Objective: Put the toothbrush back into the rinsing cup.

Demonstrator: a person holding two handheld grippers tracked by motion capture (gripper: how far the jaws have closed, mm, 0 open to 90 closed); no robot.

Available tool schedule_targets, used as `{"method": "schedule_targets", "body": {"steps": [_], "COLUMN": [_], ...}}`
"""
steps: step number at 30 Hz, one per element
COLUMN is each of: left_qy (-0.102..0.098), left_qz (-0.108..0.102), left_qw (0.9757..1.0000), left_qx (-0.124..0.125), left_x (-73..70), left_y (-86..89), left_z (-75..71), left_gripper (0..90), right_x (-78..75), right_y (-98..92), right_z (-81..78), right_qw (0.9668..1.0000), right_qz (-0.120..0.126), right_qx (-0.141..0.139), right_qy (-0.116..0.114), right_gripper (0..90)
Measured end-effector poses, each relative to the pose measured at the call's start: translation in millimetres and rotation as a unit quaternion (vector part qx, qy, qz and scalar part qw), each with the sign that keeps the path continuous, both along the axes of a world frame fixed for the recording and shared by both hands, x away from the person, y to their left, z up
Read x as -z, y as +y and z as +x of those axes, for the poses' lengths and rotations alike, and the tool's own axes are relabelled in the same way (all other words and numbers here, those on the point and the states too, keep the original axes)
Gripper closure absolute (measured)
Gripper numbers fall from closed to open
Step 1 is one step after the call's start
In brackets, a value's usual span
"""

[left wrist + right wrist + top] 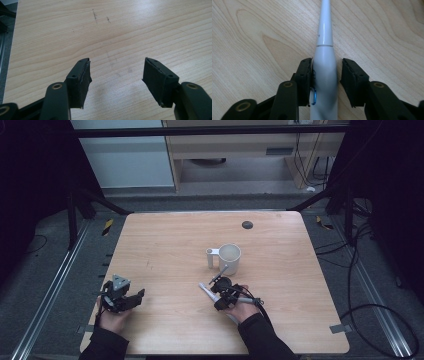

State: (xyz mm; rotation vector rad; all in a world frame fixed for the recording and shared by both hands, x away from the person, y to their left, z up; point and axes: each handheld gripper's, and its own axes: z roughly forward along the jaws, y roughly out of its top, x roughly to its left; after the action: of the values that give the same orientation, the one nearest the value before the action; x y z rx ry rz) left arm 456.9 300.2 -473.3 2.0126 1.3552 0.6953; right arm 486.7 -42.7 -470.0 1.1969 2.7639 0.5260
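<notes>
A white electric-toothbrush-like handle lies flat on the wooden table, its thin neck pointing away from the camera in the right gripper view. My right gripper straddles it: the left pad touches the handle, and a narrow gap remains at the right pad. In the high view the right gripper sits just in front of a white mug, with the handle's end poking out to the left. My left gripper rests at the front left, jaws wide open over bare wood.
The mug stands upright near the table's middle, its handle to the left. A small black round mark sits near the far edge. Dark frame posts and cables surround the table.
</notes>
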Motion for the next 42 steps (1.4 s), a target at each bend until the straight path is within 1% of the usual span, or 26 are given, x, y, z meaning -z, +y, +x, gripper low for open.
{"method": "schedule_targets", "body": {"steps": [2,7,11,14,15,19,24,27,28,30,33,37,42], "left_qy": [0.0,0.0,-0.001,0.0,0.0,-0.001,0.0,0.0,0.0,0.0,0.001,0.001,0.001], "left_qz": [0.0,-0.001,-0.001,-0.001,-0.001,-0.001,-0.001,-0.001,-0.001,-0.002,-0.002,-0.002,-0.003], "left_qw": [1.0,1.0,1.0,1.0,1.0,1.0,1.0,1.0,1.0,1.0,1.0,1.0,1.0], "left_qx": [0.0,0.0,0.0,0.0,0.0,0.0,0.0,0.0,0.0,0.0,0.0,-0.001,-0.001], "left_x": [-0.1,-0.1,-0.3,-0.3,-0.2,-0.4,-0.2,-0.3,-0.2,-0.1,0.0,0.0,0.1], "left_y": [0.0,0.3,0.1,0.0,0.0,-0.2,-0.2,-0.4,-0.4,-0.4,-0.3,-0.3,-0.5], "left_z": [-0.1,-0.1,-0.3,-0.2,-0.1,-0.3,-0.2,-0.3,-0.3,-0.2,-0.1,-0.2,0.0], "left_gripper": [37.7,37.7,37.7,37.7,37.7,37.7,37.7,37.7,37.8,37.7,37.7,37.7,37.8], "right_x": [0.1,-1.2,-2.0,-4.3,-6.0,-12.9,-22.9,-27.7,-29.1,-32.1,-36.9,-45.1,-58.2], "right_y": [0.4,1.7,1.6,-0.7,-1.1,-6.0,-12.6,-16.5,-17.6,-21.1,-25.7,-34.0,-45.5], "right_z": [0.3,1.3,1.7,1.4,0.9,0.0,-1.8,-2.9,-3.7,-4.6,-6.8,-9.4,-15.2], "right_qw": [1.0,0.9999,0.9998,0.9999,0.9999,0.9999,0.9995,0.9991,0.9989,0.9984,0.9974,0.9947,0.9884], "right_qz": [-0.005,-0.011,-0.017,-0.009,-0.004,0.009,0.027,0.032,0.035,0.041,0.054,0.078,0.11], "right_qx": [-0.005,0.007,0.007,0.003,0.008,0.01,0.011,0.015,0.02,0.018,0.023,0.03,0.044], "right_qy": [-0.003,0.007,0.009,0.008,0.011,0.005,-0.013,-0.022,-0.025,-0.034,-0.041,-0.061,-0.095], "right_gripper": [66.1,67.1,67.5,67.5,67.6,67.7,67.8,67.9,67.9,67.9,67.9,67.9,67.9]}}
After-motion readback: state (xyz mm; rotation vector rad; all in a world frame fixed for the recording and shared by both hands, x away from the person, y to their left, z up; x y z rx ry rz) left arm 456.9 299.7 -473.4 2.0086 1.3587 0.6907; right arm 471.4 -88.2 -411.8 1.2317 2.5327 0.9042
